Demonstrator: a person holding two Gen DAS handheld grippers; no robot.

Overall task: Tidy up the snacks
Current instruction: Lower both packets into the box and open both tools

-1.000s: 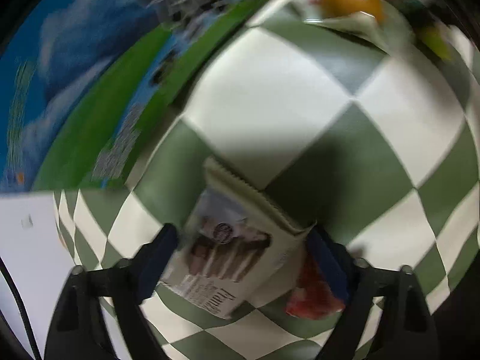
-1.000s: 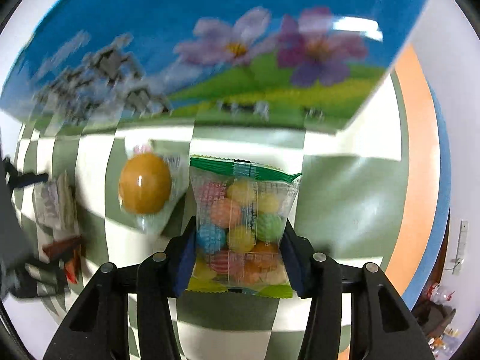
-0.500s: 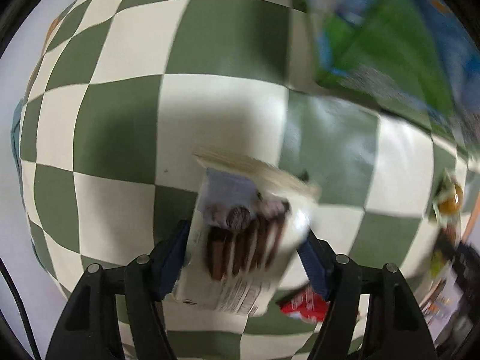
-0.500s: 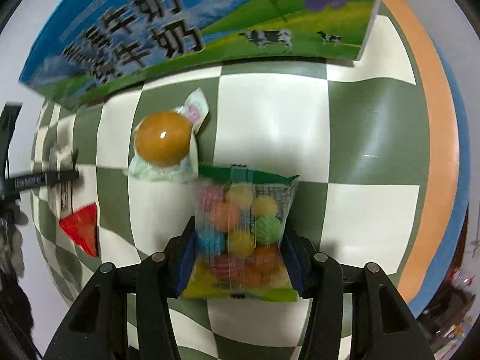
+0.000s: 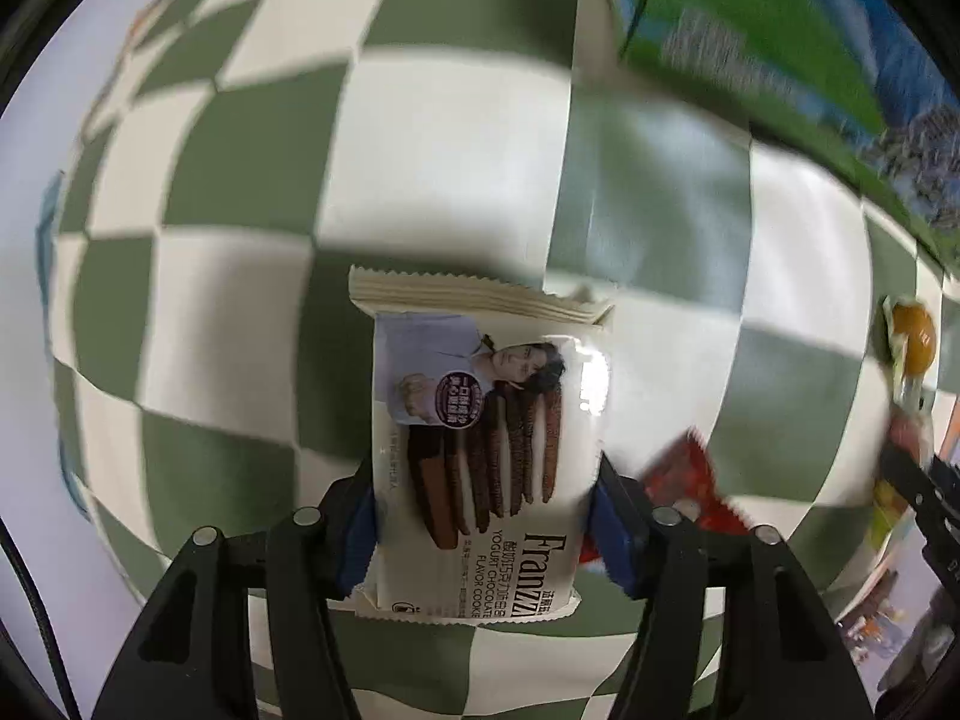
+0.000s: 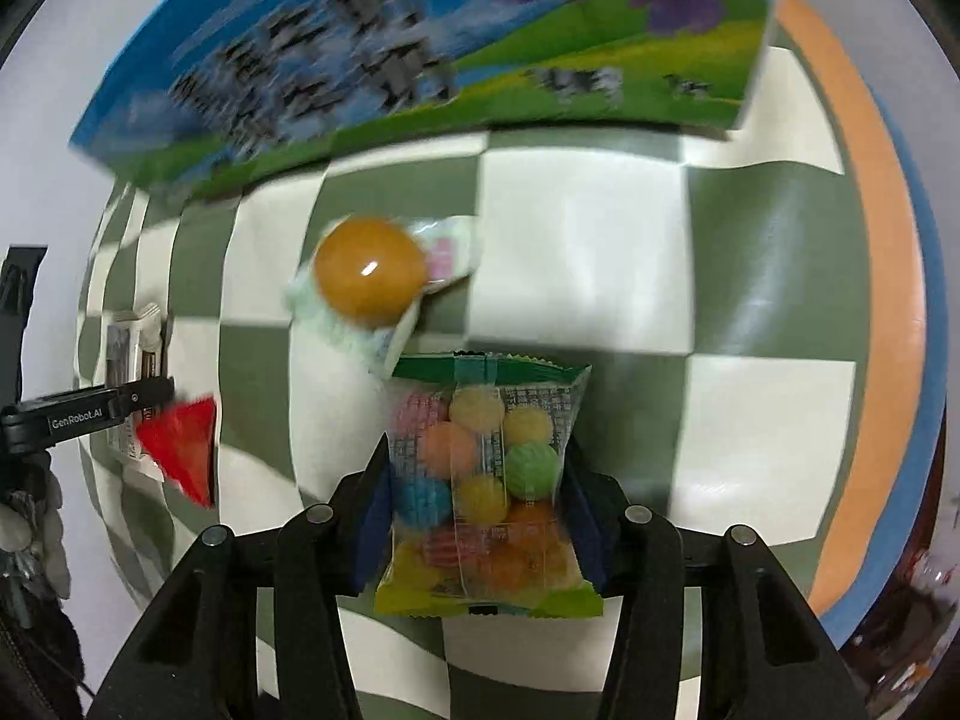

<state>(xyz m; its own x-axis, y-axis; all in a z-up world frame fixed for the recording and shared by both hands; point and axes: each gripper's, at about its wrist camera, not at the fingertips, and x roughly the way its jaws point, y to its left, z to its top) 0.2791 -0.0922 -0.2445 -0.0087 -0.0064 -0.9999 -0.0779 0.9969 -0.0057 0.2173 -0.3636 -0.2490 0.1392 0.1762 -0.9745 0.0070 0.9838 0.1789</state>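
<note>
My left gripper is shut on a white Franzzi chocolate cookie packet and holds it above the green-and-white checked tablecloth. My right gripper is shut on a clear bag of coloured candies. A wrapped orange jelly ball lies on the cloth just beyond the candy bag; it also shows at the far right of the left wrist view. A red snack packet lies at the left, beside the left gripper; it also shows in the left wrist view.
A large blue and green milk carton box with flowers and cows stands along the far side of the table; it also shows in the left wrist view. The table's orange and blue rim curves at the right.
The left gripper has swung across the cloth with the cookie packet. The right gripper has shifted slightly with the candy bag; the box looks nearer again.
</note>
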